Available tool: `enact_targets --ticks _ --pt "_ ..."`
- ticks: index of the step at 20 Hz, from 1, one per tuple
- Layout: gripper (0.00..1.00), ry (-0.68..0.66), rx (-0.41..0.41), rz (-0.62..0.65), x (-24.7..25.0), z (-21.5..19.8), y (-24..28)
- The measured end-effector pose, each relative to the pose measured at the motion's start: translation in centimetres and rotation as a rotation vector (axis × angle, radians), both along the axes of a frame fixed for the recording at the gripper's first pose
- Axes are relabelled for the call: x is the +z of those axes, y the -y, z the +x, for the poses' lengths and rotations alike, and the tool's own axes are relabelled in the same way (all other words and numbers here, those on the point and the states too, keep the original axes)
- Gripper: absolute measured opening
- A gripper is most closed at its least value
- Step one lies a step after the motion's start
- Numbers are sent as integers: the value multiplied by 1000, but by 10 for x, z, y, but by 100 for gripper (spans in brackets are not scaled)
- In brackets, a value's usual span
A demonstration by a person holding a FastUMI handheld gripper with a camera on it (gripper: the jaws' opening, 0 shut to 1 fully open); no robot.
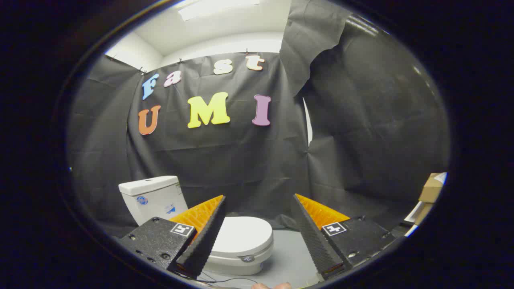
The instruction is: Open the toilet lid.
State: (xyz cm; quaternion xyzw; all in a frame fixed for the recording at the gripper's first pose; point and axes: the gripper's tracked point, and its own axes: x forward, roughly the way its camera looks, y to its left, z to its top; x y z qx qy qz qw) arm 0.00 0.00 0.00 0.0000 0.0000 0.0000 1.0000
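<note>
**Gripper poised above a closed toilet, fingers spread**

The black cloth wall point(249, 160) hangs behind everything, with a gap of white showing where two panels meet. Against it stands the toilet point(225, 241) on a grey floor point(289, 257). Its white tank point(152, 196) rises at the back, beyond the left finger, and the toilet lid point(245, 235) lies flat and shut over the bowl, between the two fingers and a little ahead of them, nearer the left one. A small tab or badge point(247, 259) sits at the lid's front edge. Some cardboard boxes point(430, 190) sit far off to the right, by the cloth wall.

The gripper point(259, 196) is held above and in front of the bowl, looking forward and slightly down. Its fingers stand wide apart and hold nothing. Part of the person's hand point(271, 285) shows just beneath the gripper.

Nothing of the lifting appears to have begun; the approach to the front rim is the step in hand. The risks, as I judge them: the lid is off-centre toward the left finger, so a straight descent could catch only its side and slide off the smooth, rounded plastic. A finger going under too deep might lift the seat together with the lid. A raised lid released too early could fall back shut.
</note>
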Motion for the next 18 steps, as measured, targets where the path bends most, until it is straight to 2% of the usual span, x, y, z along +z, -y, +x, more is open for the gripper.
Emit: enact_targets --ticks 9,18 --pt "100 2 10 -10 -4 0 -11" --pt "100 -34 69 -76 -22 1 -45"
